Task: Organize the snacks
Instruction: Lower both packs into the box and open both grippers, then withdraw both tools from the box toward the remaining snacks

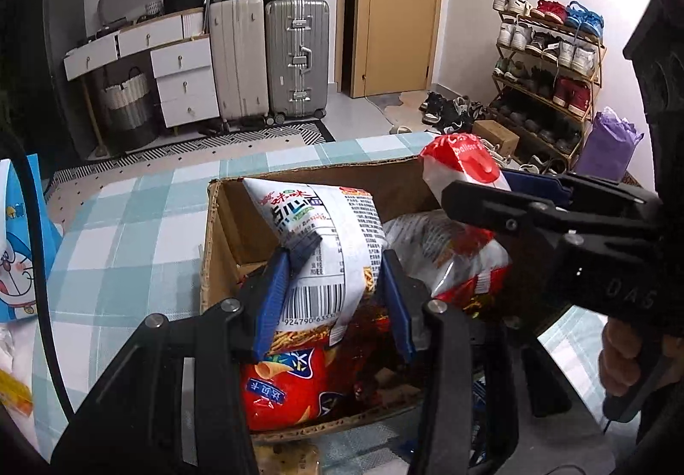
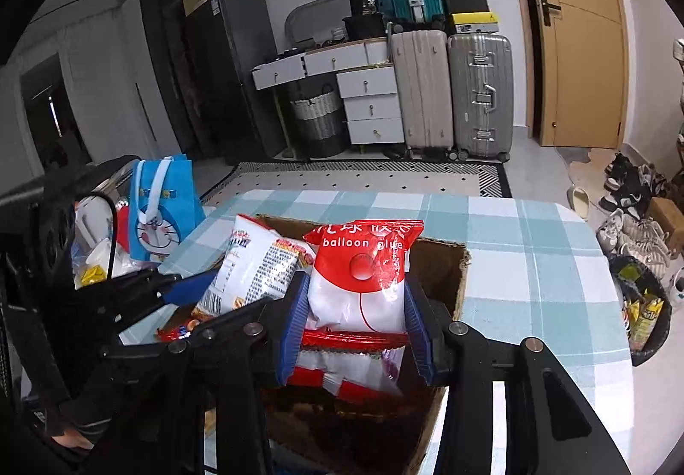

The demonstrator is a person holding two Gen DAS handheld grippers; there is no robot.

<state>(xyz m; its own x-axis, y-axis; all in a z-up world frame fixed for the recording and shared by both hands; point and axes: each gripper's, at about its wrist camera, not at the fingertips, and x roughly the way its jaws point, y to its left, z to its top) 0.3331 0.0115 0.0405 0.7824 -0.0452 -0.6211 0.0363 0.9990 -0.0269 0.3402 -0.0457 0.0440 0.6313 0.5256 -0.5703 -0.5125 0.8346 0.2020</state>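
Snacks over the box, one bag in each claw.
Left claw (image 1: pixel 337 282) is clamped on a white noodle bag (image 1: pixel 329 235); right claw (image 2: pixel 357 308) pinches the red-and-white balloon bag (image 2: pixel 363 274). Both bags hang above the open cardboard box (image 1: pixel 213 218), more packets (image 1: pixel 282 385) piled inside, box sitting on the checked worktop (image 1: pixel 128 227).

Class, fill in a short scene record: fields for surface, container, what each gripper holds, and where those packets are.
surface: checked tablecloth
container: open cardboard box, snack packets inside
left gripper: shut on white noodle packet
right gripper: shut on red-and-white balloon packet
position: both packets held above the box
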